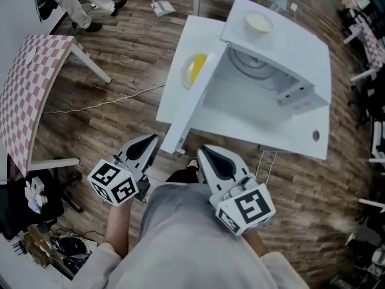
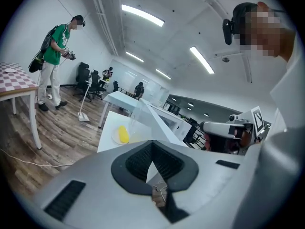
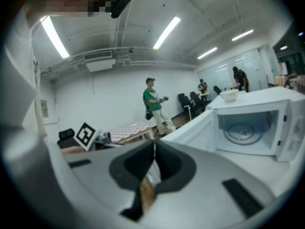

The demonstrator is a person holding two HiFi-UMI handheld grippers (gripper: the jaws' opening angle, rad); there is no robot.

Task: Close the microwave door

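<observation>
- Microwave: on white counter, cavity open toward the person, glass turntable showing inside, pale bowl on the roof.
- Microwave door: swung wide open from the cavity's left side, free edge pointing at the person and lying between the two grippers.
- Plate with a yellow item: on the counter, on the door's outer side.
- Left gripper: fingers pressed together, nothing between them. Tips just beside the door's free edge, on its outer side. Possibly touching; not clear from the head view.
- Right gripper: fingers likewise closed and empty. Tips just below the free edge, on the cavity side.
- Open room: bare wooden floor left of the door, crossed only by a thin cable. Counter surface in front of the cavity bare out to its near edge.
- Surroundings: checked table well apart at far left. Person in green standing beyond that table, well apart from the counter. Office chairs along the right margin, near the counter's far corner.
</observation>
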